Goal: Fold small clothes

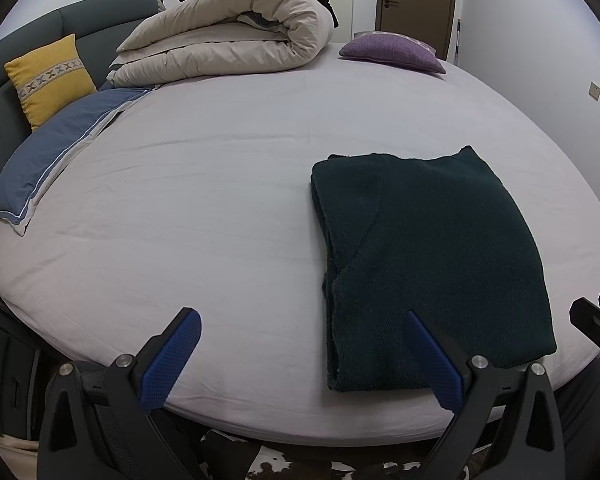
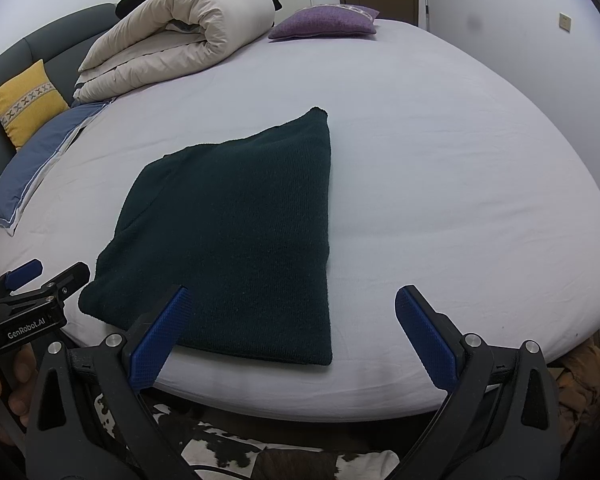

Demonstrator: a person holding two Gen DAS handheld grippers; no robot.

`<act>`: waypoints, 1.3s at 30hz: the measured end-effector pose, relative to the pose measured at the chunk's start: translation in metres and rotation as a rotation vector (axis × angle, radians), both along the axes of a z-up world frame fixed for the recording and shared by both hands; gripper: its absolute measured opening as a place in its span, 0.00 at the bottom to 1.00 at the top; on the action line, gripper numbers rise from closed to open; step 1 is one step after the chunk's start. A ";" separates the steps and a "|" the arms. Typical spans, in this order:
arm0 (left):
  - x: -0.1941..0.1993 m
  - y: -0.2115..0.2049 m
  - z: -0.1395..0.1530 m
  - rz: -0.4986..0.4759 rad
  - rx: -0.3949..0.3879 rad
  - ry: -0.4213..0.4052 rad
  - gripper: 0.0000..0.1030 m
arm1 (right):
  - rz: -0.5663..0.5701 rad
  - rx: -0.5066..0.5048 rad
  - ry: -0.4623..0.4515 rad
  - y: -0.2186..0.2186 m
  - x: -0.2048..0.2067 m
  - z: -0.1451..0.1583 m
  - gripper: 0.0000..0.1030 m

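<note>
A dark green knitted garment [image 1: 432,264] lies folded into a flat rectangle on the pale bed sheet [image 1: 204,216], near the bed's front edge; in the right wrist view the garment [image 2: 236,232] sits left of centre. My left gripper [image 1: 302,320] is open over the bed's front edge, with its right finger above the garment's near left corner and nothing held. My right gripper [image 2: 292,294] is open too, its left finger over the garment's near edge, empty. The left gripper [image 2: 36,280] shows at the left edge of the right wrist view, held by a hand [image 2: 4,384].
A rolled beige duvet [image 1: 228,36] lies at the far side of the bed, a purple cushion [image 1: 392,53] to its right. A yellow cushion [image 1: 50,78] and a blue pillow [image 1: 56,148] rest at the left by the grey headboard [image 1: 100,16]. A cowhide rug [image 2: 236,452] lies on the floor below.
</note>
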State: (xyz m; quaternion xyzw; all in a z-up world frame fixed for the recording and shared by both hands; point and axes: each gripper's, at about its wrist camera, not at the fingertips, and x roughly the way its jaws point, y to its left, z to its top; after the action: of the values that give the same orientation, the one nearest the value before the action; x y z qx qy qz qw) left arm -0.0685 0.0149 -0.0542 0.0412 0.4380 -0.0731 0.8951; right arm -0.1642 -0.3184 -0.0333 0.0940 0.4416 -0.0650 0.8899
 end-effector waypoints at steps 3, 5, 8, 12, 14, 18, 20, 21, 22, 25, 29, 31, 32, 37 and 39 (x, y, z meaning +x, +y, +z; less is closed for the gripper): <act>0.000 0.000 0.000 0.001 0.000 0.000 1.00 | 0.000 0.001 0.001 0.001 0.000 -0.001 1.00; 0.000 -0.001 0.000 0.002 0.000 0.000 1.00 | 0.000 0.001 0.001 0.001 0.000 -0.002 1.00; 0.001 0.000 0.000 0.000 0.000 0.000 1.00 | 0.001 0.001 0.002 0.002 0.000 -0.003 1.00; 0.000 0.000 0.000 -0.001 -0.001 0.000 1.00 | 0.000 0.001 0.002 0.001 0.000 -0.003 1.00; 0.001 0.000 0.000 -0.001 -0.001 0.001 1.00 | 0.000 0.001 0.002 0.001 0.000 -0.003 1.00; 0.000 0.000 0.000 0.000 -0.002 0.001 1.00 | 0.000 0.003 0.003 0.002 0.000 -0.003 1.00; 0.000 -0.001 0.000 -0.001 -0.002 0.001 1.00 | 0.000 0.003 0.004 0.002 0.000 -0.004 1.00; 0.000 -0.001 0.000 -0.002 -0.001 0.001 1.00 | 0.000 0.004 0.004 0.002 0.000 -0.004 1.00; 0.000 -0.001 0.000 -0.002 -0.001 0.001 1.00 | 0.000 0.003 0.004 0.002 0.000 -0.004 1.00; 0.000 -0.001 -0.001 -0.003 -0.001 0.001 1.00 | 0.001 0.003 0.004 0.002 0.000 -0.004 1.00; 0.000 -0.001 -0.001 -0.002 -0.002 0.002 1.00 | 0.001 0.004 0.004 0.002 0.000 -0.004 1.00; 0.000 -0.001 -0.001 -0.004 -0.002 0.003 1.00 | 0.001 0.003 0.004 0.002 0.001 -0.004 1.00; 0.000 -0.001 -0.001 -0.004 -0.003 0.003 1.00 | 0.000 0.004 0.004 0.002 0.001 -0.004 1.00; 0.001 -0.001 -0.002 -0.009 -0.004 0.003 1.00 | 0.001 0.005 0.004 0.001 0.001 -0.004 1.00; 0.000 -0.002 -0.002 -0.009 -0.004 0.004 1.00 | 0.000 0.006 0.005 0.001 0.001 -0.005 1.00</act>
State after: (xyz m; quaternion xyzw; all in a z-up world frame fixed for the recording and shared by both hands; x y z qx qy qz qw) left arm -0.0682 0.0129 -0.0563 0.0413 0.4396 -0.0781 0.8938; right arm -0.1633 -0.3170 -0.0382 0.0966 0.4439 -0.0636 0.8886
